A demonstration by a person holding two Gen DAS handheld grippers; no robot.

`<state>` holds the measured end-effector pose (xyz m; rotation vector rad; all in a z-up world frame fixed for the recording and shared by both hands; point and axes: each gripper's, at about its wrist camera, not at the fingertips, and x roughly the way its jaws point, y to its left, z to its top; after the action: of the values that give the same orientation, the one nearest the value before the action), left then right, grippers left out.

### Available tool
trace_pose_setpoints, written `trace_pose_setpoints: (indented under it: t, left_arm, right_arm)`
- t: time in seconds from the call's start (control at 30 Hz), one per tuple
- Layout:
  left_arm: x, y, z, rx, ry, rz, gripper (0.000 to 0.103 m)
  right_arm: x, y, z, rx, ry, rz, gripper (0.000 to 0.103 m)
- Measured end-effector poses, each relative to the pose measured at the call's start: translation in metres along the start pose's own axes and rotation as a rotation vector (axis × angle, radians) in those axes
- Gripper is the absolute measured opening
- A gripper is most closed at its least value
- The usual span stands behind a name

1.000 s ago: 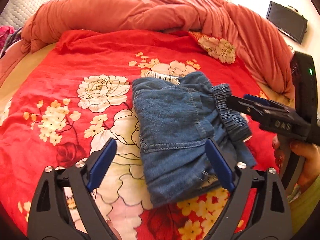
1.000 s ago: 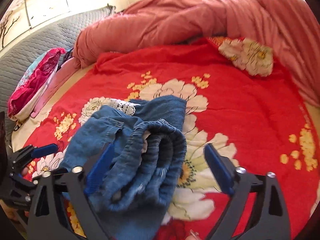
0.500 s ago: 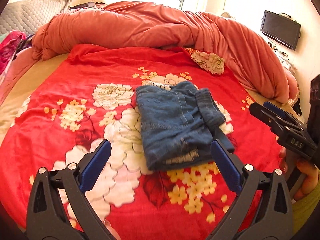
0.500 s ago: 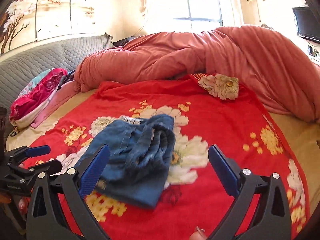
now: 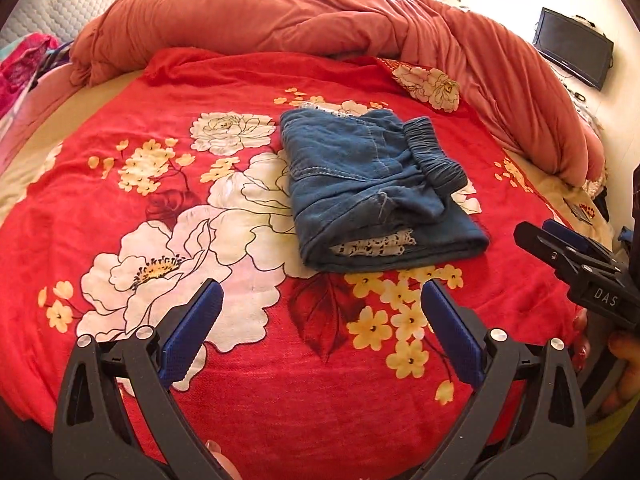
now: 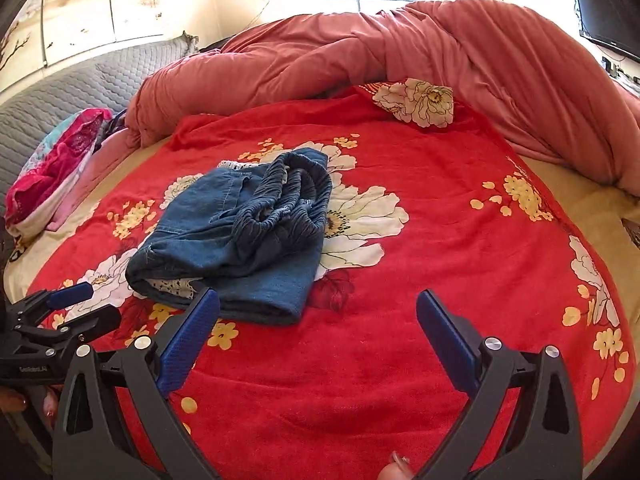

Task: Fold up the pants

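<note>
From the left wrist view, the pants [image 5: 372, 188] lie folded into a thick blue bundle on the red flowered blanket [image 5: 168, 184] that covers the bed, with the elastic waistband on top toward the bundle's right side and a strip of white lace showing at its near edge. The left gripper [image 5: 322, 328] hangs on the near side of the pants, clear of them; its jaws have just been opening and stand spread wide with only blanket between them. The right gripper [image 5: 560, 240] shows right of the pants, apart from them, with a hand [image 5: 624, 364] under it. A rumpled pink quilt [image 5: 304, 16] is heaped beyond the pants, and a dark screen [image 5: 574, 46] sits on the wall far to their right.

From the right wrist view, the pants [image 6: 240, 232] lie left of centre on the blanket [image 6: 440, 220]. The right gripper [image 6: 318, 326] is on their near side, jaws spread wide and holding nothing; its left blue pad overlaps the bundle's near corner in this view, and I cannot tell if it touches. The left gripper [image 6: 76, 306] sits near-left of the pants.
</note>
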<state>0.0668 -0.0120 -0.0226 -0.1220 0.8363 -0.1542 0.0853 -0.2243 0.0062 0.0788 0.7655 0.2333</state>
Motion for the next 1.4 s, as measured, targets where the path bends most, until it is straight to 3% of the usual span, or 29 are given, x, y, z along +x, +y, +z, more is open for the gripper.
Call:
trace_pose_setpoints:
  t: [1.4]
  left_arm:
    - [-0.0018, 0.0038, 0.0025, -0.006, -0.026, 0.055, 0.094]
  right_arm:
    - [0.0097, 0.0008, 0.0013, -0.031, 0.021, -0.014, 0.098]
